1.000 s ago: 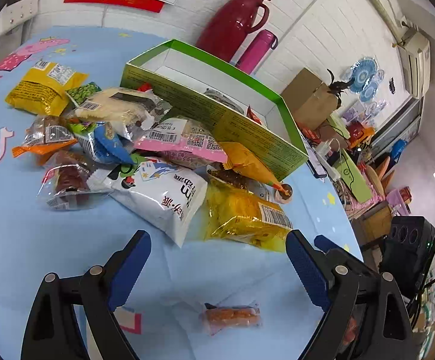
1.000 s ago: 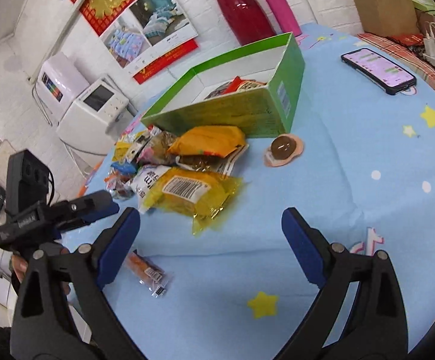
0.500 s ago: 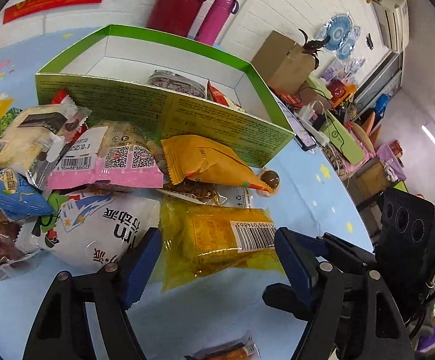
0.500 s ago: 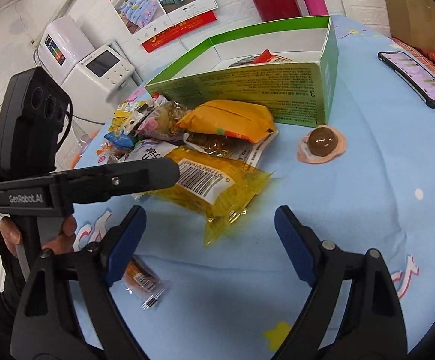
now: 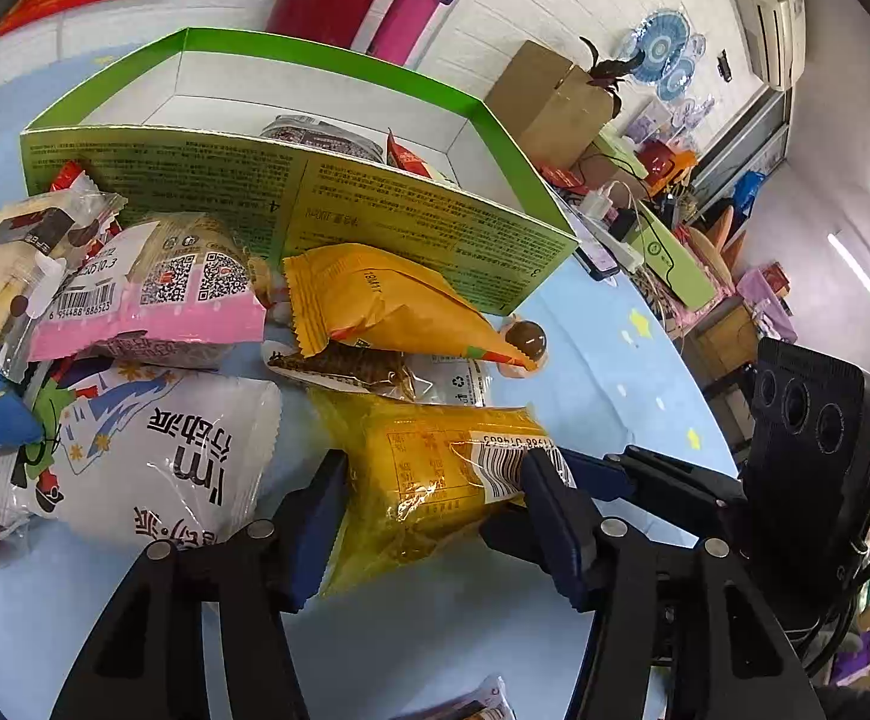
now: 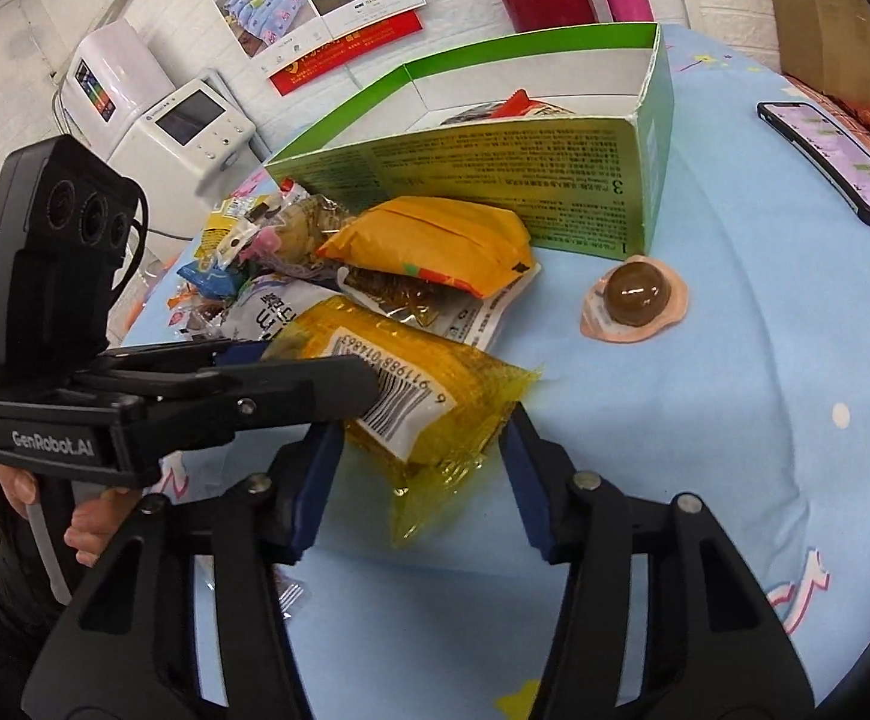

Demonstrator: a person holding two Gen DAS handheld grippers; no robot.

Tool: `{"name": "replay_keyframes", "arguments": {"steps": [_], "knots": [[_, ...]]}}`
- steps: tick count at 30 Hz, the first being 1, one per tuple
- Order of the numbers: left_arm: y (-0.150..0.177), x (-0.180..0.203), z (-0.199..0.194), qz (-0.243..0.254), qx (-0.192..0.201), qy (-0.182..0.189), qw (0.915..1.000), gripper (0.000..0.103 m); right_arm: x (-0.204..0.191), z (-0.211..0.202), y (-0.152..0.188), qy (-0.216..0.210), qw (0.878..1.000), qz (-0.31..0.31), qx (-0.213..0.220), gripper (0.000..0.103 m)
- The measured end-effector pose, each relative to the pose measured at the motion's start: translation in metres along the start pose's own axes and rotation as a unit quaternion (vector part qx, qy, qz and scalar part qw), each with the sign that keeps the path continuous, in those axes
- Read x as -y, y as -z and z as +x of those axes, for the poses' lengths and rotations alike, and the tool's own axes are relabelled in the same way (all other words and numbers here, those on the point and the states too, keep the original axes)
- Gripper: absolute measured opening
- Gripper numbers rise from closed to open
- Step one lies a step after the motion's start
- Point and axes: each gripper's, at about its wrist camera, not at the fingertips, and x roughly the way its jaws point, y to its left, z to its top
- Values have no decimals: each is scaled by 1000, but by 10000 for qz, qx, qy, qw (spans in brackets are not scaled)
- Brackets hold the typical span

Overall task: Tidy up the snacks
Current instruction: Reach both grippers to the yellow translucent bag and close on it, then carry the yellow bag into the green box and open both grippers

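A clear yellow packet (image 5: 429,468) with a barcode label lies on the blue tablecloth in front of the snack pile. My left gripper (image 5: 435,516) has its blue pads pressed on both sides of the packet. My right gripper (image 6: 420,474) is shut across the packet's (image 6: 435,396) near end, whose crinkled edge hangs between the pads. In the right wrist view the left gripper (image 6: 309,369) comes in from the left over the barcode. The green box (image 5: 375,204) stands open behind, with a few snacks inside.
An orange packet (image 5: 375,300), a pink packet (image 5: 153,294) and a white packet (image 5: 153,450) are heaped by the box. A brown ball sweet (image 6: 636,297) sits near the box corner, and a phone (image 6: 831,156) lies far right. A small packet (image 6: 288,594) lies under the grippers.
Both grippers moved forward to the yellow packet and narrowed from wide open until their pads met it.
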Motion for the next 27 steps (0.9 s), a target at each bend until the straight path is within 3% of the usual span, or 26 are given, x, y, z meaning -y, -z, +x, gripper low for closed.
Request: {"name": "replay_keyframes", "arguments": {"steps": [8, 15, 20, 27], "knots": [[7, 31, -40, 277, 444, -19, 9986, 57, -19, -38, 2, -127, 9992, -147, 339, 45], [-24, 49, -91, 631, 1145, -115, 9913, 57, -46, -64, -39, -242, 9936, -591, 929, 45], [-61, 37, -110, 635, 1463, -105, 9871, 57, -54, -58, -77, -259, 9890, -761, 1242, 45], [-107, -1, -94, 423, 1386, -102, 9894, 57, -40, -21, -122, -310, 9903, -668, 1181, 45]]}}
